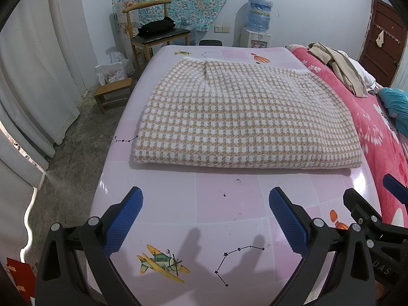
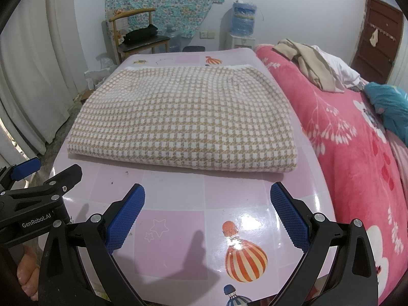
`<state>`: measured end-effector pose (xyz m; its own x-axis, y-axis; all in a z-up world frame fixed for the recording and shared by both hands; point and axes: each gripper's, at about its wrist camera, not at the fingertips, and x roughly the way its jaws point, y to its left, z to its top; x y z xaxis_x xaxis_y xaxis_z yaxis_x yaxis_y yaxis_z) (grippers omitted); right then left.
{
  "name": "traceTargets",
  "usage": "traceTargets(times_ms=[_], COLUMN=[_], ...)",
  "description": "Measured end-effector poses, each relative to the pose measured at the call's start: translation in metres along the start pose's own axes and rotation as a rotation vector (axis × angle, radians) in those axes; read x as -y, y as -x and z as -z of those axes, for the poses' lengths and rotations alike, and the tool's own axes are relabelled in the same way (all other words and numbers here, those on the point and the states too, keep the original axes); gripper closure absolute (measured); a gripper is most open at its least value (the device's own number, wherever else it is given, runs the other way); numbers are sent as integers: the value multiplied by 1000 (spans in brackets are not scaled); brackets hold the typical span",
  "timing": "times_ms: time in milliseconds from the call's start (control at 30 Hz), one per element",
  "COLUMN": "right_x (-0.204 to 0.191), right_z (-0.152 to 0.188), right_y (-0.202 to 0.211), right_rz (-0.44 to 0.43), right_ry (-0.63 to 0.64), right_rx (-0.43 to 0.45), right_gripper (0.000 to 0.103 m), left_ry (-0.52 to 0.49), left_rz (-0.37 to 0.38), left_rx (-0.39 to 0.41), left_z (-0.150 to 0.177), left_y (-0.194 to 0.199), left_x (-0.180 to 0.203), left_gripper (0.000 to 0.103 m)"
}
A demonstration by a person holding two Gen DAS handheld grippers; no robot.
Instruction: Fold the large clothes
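A folded beige-and-white houndstooth garment [image 1: 242, 117] lies flat on the pink patterned table [image 1: 224, 204]; it also shows in the right wrist view [image 2: 183, 119], on the table [image 2: 178, 199]. My left gripper [image 1: 205, 199] is open and empty, hovering above the table just short of the garment's near edge. My right gripper [image 2: 207, 196] is open and empty, also short of the near edge. The two grippers are side by side: the right one shows at the left wrist view's right edge [image 1: 377, 204], the left one at the right wrist view's left edge [image 2: 38, 188].
A bed with a pink blanket [image 2: 357, 153] borders the table on the right, with a beige garment [image 2: 306, 61] and a teal cloth [image 2: 390, 107] on it. A wooden chair [image 1: 155, 33], a small stool [image 1: 114, 94], a water dispenser [image 1: 257, 25] and curtains [image 1: 38, 76] stand beyond.
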<state>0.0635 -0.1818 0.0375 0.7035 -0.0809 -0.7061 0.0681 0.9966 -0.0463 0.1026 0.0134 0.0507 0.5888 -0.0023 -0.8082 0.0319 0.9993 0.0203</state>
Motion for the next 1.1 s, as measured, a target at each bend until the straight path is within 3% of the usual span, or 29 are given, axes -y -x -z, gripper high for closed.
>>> traceTargets(times_ms=[1100], right_x=[1], right_z=[-3], right_y=[2], right_rz=[1], right_ry=[6], right_rx=[3], right_gripper=[8], left_ry=[4], left_rz=[4], left_rx=[4], left_z=[-3], left_y=[3], left_x=[0], left_gripper=[6])
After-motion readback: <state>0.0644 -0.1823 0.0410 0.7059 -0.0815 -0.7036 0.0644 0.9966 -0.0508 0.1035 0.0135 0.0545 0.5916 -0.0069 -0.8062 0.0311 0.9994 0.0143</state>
